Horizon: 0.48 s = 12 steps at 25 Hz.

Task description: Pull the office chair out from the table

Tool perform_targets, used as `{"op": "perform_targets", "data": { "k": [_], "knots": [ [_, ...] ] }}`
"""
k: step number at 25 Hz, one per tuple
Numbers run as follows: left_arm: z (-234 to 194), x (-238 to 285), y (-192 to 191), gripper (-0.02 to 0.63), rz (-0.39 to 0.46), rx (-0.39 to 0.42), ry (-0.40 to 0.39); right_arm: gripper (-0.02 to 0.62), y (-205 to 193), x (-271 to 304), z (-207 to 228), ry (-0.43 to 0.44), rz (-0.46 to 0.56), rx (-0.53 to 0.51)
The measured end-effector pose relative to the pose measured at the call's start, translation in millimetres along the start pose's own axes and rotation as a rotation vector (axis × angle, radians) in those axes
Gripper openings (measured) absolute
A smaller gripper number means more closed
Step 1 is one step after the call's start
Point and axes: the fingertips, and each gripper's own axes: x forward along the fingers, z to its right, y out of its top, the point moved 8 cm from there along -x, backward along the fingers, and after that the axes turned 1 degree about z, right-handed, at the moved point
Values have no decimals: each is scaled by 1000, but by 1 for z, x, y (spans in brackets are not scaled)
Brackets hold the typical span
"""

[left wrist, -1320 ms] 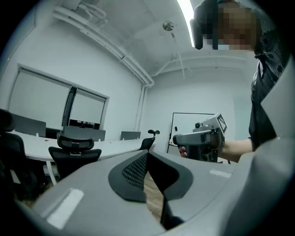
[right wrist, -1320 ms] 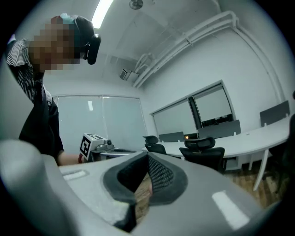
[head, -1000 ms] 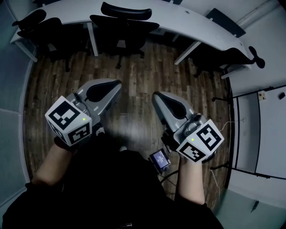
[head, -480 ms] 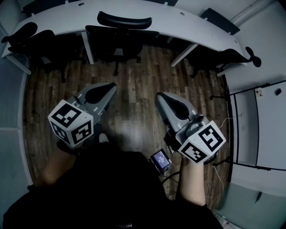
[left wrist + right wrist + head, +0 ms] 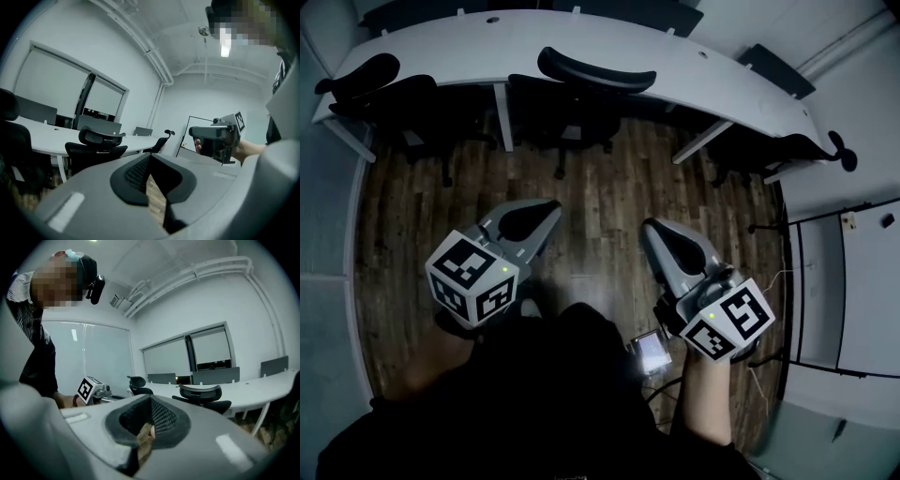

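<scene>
**A:** Where was the office chair [image 5: 581, 105]?

**B:** At the far side of the room, pushed in at the long curved white table [image 5: 703, 58]. Its seat sat under the top and its headrest [image 5: 596, 70] showed against the table's near edge. Two more dark chairs stood at the same table, one at the left end [image 5: 382, 92] and one at the right end [image 5: 789, 145].

**A:** And the grippers?

**B:** Both were held near the person, over the wood floor [image 5: 600, 192], and well apart from the chair. The left gripper [image 5: 553, 208] was on the left and the right gripper [image 5: 649, 231] on the right, with open floor between them. Each pointed towards the table.

**A:** What were the jaws doing?

**B:** Both pairs were clenched, and neither was grasping anything. In the left gripper view the dark pads met at the tip, with only floorboards visible below them. The right gripper view showed the same: pads pressed together and nothing caught between them.

**A:** Did either one touch the chair?

**B:** No. In both gripper views the chair stood beyond the jaw tips, in front of the table.
</scene>
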Motion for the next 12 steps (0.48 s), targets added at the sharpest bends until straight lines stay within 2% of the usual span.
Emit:
{"op": "perform_targets", "data": {
  "k": [8,12],
  "knots": [
    [-24,-16,3,2,104,37,-2,2,-15,34,1,20,2,25],
    [-39,-13,7,2,111,39,16,2,-13,58,24,52,0,26]
  ]
}}
